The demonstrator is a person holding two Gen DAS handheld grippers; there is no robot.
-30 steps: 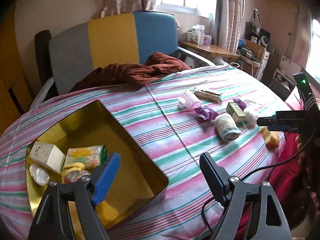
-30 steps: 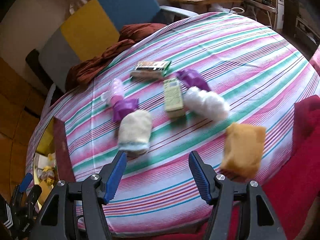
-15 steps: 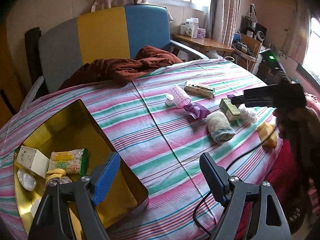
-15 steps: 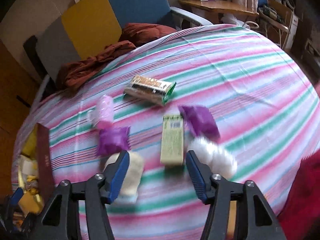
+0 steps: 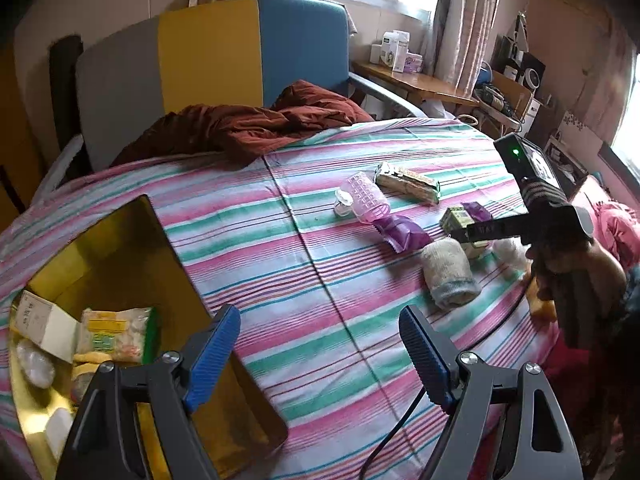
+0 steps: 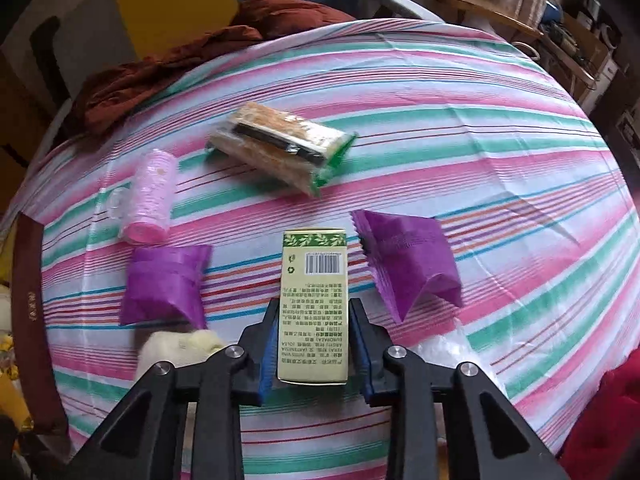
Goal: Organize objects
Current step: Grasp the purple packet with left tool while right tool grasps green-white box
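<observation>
My right gripper (image 6: pixel 314 354) is shut on a pale green carton (image 6: pixel 314 296) that lies on the striped tablecloth; the carton also shows in the left wrist view (image 5: pixel 460 218). Around it lie two purple packets (image 6: pixel 166 284) (image 6: pixel 408 260), a pink hair roller (image 6: pixel 152 196), a wrapped biscuit pack (image 6: pixel 280 144) and a white rolled sock (image 5: pixel 450 272). My left gripper (image 5: pixel 320 356) is open and empty above the cloth, beside the gold box (image 5: pixel 132 248), which holds several small items.
A dark red cloth (image 5: pixel 248 128) lies at the table's far edge before a grey, yellow and blue chair (image 5: pixel 208 52). An orange item (image 5: pixel 540 300) and a white fluffy item (image 5: pixel 508 250) sit by the right edge.
My right gripper moved forward over the table and closed on the green carton. My left gripper stayed open and shifted a little, with the gold box lower left in its view.
</observation>
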